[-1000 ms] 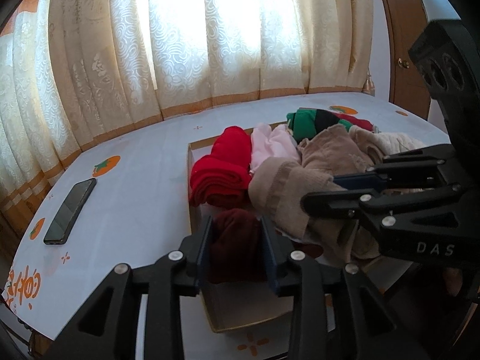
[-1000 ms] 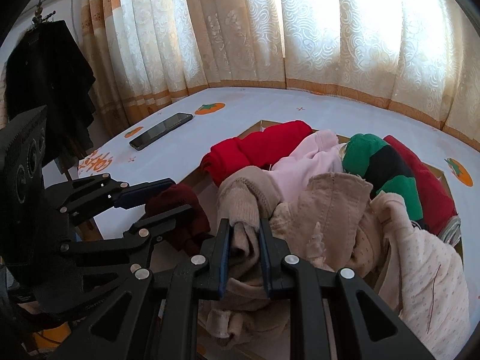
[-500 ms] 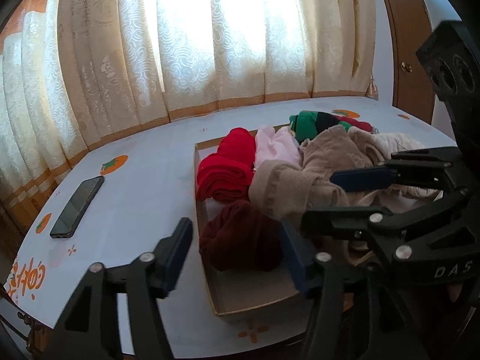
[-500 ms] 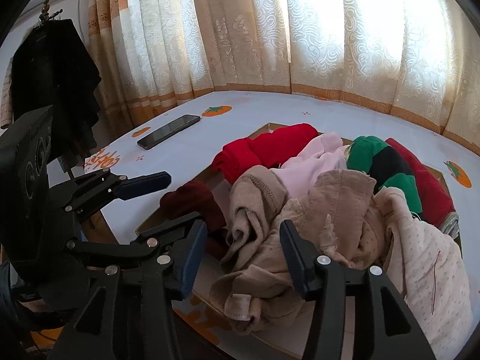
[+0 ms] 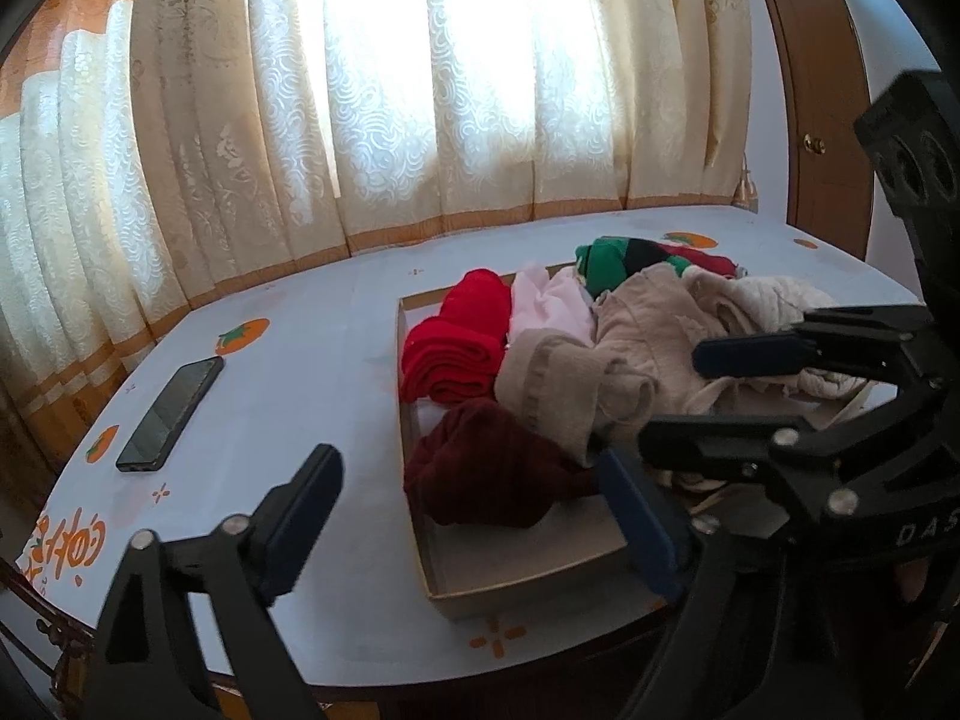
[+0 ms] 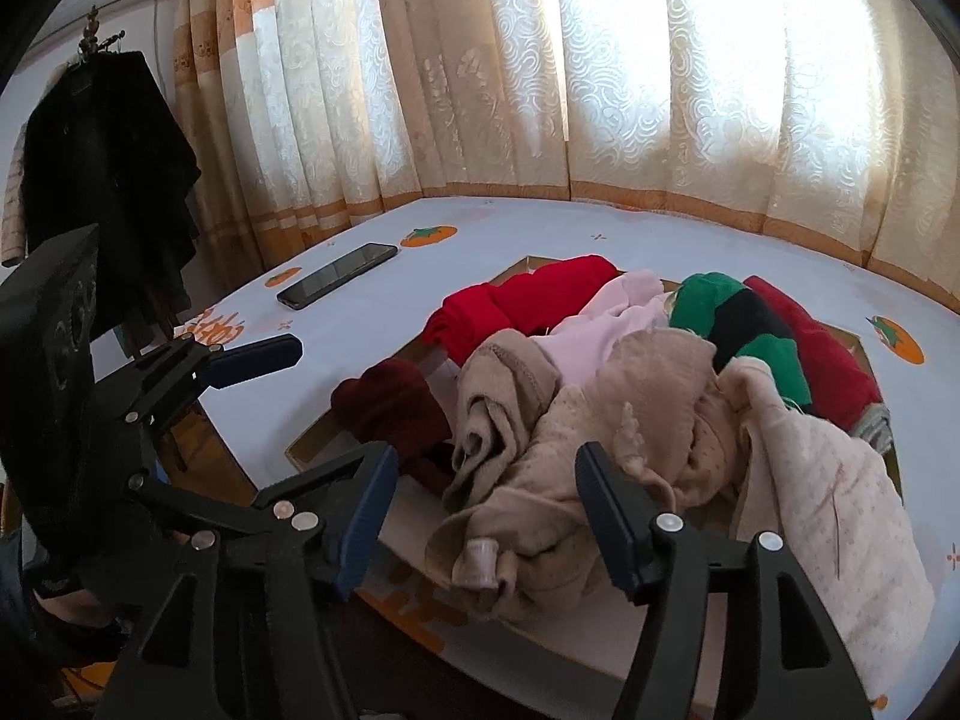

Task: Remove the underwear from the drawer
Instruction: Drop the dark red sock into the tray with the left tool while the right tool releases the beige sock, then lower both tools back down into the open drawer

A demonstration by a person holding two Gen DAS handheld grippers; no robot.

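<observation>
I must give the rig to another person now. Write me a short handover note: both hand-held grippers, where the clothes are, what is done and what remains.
Left hand-held gripper: open, jaws just opened, holds nothing; the dark red garment lies in the drawer ahead of it.
Right hand-held gripper: open, jaws just opened; the beige garment lies loose between them.
All clothes, including the red roll, are in the drawer or hang over its edge.
Done: nothing is out yet.
Left: grasp the underwear and lift it out.
</observation>
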